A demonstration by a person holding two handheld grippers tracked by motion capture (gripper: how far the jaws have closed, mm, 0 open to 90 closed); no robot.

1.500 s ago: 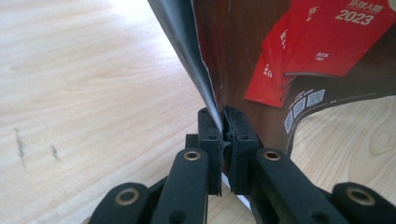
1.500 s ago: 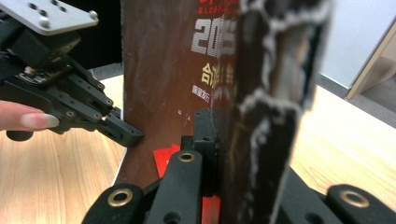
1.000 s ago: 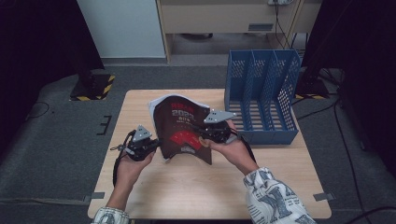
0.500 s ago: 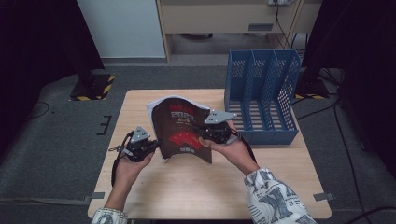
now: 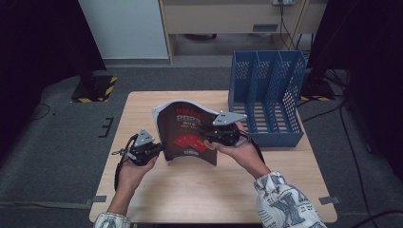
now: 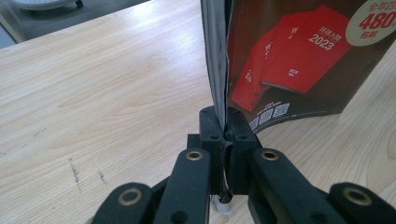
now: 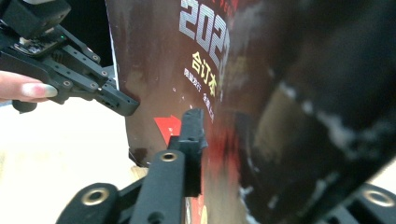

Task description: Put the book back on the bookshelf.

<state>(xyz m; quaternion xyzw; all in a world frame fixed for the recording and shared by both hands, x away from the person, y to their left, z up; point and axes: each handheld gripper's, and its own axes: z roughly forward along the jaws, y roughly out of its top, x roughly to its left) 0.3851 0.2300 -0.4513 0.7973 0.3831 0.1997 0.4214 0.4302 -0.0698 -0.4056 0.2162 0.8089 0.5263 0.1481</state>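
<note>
Mid-handover: a magazine held upright between two grippers, with the file rack waiting.

Now the left gripper (image 5: 154,149) has its jaws pressed together on the lower spine edge of the dark-brown glossy magazine with red artwork (image 5: 190,133), standing it just above the pale wooden worktop (image 5: 204,190). The right gripper (image 5: 219,137) has just been opening its jaws, with the cover's far edge between them, so the grip seems to be loosening. Likely next: regrip firmly, then carry the magazine toward a slot of the blue perforated plastic file rack (image 5: 266,95) without letting the pages buckle.
</note>
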